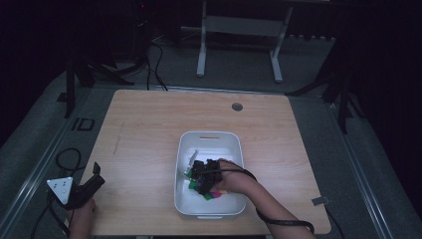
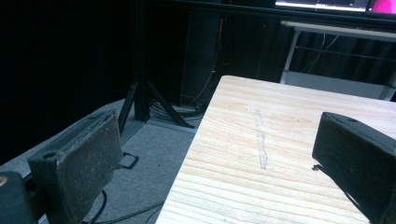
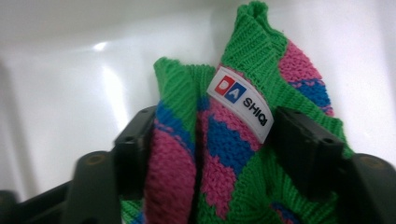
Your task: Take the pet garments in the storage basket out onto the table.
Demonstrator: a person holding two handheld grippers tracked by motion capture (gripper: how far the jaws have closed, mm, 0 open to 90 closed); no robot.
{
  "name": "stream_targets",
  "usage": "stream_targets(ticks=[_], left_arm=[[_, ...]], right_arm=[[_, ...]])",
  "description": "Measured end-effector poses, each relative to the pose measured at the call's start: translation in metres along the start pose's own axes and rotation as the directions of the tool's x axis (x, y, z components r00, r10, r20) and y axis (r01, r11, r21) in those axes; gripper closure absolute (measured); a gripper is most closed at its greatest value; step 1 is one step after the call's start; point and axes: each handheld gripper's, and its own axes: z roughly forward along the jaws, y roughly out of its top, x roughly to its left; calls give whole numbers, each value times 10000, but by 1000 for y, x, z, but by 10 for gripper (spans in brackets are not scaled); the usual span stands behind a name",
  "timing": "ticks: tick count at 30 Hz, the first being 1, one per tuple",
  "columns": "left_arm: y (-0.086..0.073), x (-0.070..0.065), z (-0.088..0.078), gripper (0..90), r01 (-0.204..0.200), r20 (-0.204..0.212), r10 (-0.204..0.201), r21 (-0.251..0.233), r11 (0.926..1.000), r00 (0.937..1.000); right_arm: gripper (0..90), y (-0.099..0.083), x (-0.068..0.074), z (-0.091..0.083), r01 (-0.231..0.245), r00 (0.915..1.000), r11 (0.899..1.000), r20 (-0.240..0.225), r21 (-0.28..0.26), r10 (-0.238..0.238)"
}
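Currently the right gripper (image 1: 199, 175) is lowered into the white bin (image 1: 234, 142), which sits on the wooden table (image 1: 144, 129) right of centre, toward the near edge. In the right gripper view, its two black jaws bracket a bunched knitted cloth (image 3: 233, 154) in green, pink and blue. The left jaw lies against the pink fold; the right jaw meets the green edge beside a white sewn label (image 3: 240, 100) printed "SHIQI". The jaws stand partly closed with the cloth between them, and both pads appear to bear on the fabric. From the high view, the cloth (image 1: 211, 195) lies in the near half of the bin, mostly under the right hand (image 1: 234, 179); only green and pink patches are visible there.

The left gripper (image 1: 92, 180) rests at the near left corner of the table, held by the left hand (image 1: 82, 214), well apart from the bin. In the left gripper view its jaws stand wide apart with nothing between them, above the table's left edge. A pale streak (image 2: 261, 140) runs along the wood grain ahead of it.
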Motion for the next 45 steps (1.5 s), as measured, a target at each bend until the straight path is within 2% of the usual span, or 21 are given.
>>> stream_targets(ticks=[2, 3, 4, 5, 6, 7, 8, 10, 14, 20, 21, 22, 23, 25, 27, 30, 33, 34, 36, 38, 45], left_arm=[[0, 0, 0, 18, 0, 0, 0, 0, 10000, 10000], [0, -1, 0, 19, -14, -4, 14, 3, 10000, 10000], [0, -1, 0, 18, -23, -3, 23, -3, 10000, 10000], [0, -1, 0, 19, -23, -3, 23, -3, 10000, 10000], [0, -1, 0, 18, -10, -10, 10, -3, 10000, 10000], [0, -1, 0, 18, -10, -10, 10, -3, 10000, 10000], [0, 0, 0, 18, 13, -22, -13, 3, 10000, 10000], [0, 0, 0, 18, 35, -29, -35, -3, 10000, 10000], [0, 0, 0, 18, 40, -37, -40, 5, 10000, 10000], [0, 0, 0, 19, 5, -32, -5, -1, 10000, 10000], [0, 0, 0, 18, -3, -35, 3, 6, 10000, 10000], [0, 0, 0, 19, -3, -35, 3, 6, 10000, 10000], [0, -1, 0, 19, -14, -60, 14, 4, 10000, 10000], [0, -1, 0, 18, -15, -63, 15, 3, 10000, 10000], [0, -1, 0, 18, -34, -64, 34, 11, 10000, 10000], [0, -1, 0, 18, -33, -70, 33, 10, 10000, 10000], [0, -1, 0, 18, -40, -69, 40, 8, 10000, 10000], [0, -1, 0, 18, -60, -65, 60, 10, 10000, 10000], [0, -1, 0, 18, -73, -63, 73, 29, 10000, 10000], [0, -1, 0, 19, -64, -60, 64, 27, 10000, 10000], [0, -1, 1, 19, -68, -73, 68, 34, 10000, 10000]], right_arm=[[350, 1, 1, 1, 49, 9999, 10000, 142, 69, -50], [467, 2, 4, 1, 231, 9990, 9995, 378, 193, -238], [530, 2, 5, 1, 274, 9986, 9995, 453, 161, -281], [530, 2, 5, 1, 274, 9986, 9995, 453, 161, -281], [632, 2, 5, 1, 215, 9969, 9997, 760, 121, -224], [632, 2, 5, 1, 215, 9969, 9997, 760, 121, -224], [671, 2, 6, 0, 309, 9942, 9994, 1028, 158, -324], [692, 2, 6, -2, 359, 9937, 9993, 1062, 133, -371], [699, 0, 4, -6, 256, 9916, 9996, 1264, 95, -266], [705, -6, -2, -29, -196, 9955, 9962, 910, -845, 273], [705, -8, -4, -41, -334, 9953, 9920, 861, -1215, 441], [705, -8, -4, -41, -334, 9953, 9920, 861, -1215, 441], [705, -9, -6, -53, -398, 9948, 9880, 869, -1492, 532], [705, -10, -6, -59, -384, 9949, 9851, 858, -1675, 534], [705, -11, -7, -76, -436, 9949, 9772, 803, -2078, 614], [705, -12, -7, -95, -364, 9920, 9697, 1086, -2415, 643], [705, -12, -7, -99, -368, 9917, 9673, 1099, -2510, 662], [705, -13, -8, -110, -435, 9904, 9599, 1146, -2769, 779], [705, -14, -8, -117, -409, 9896, 9557, 1204, -2914, 791], [705, -16, -8, -124, -480, 9903, 9469, 1089, -3179, 867], [705, -24, -11, -148, -477, 9860, 9354, 1335, -3504, 1003]])
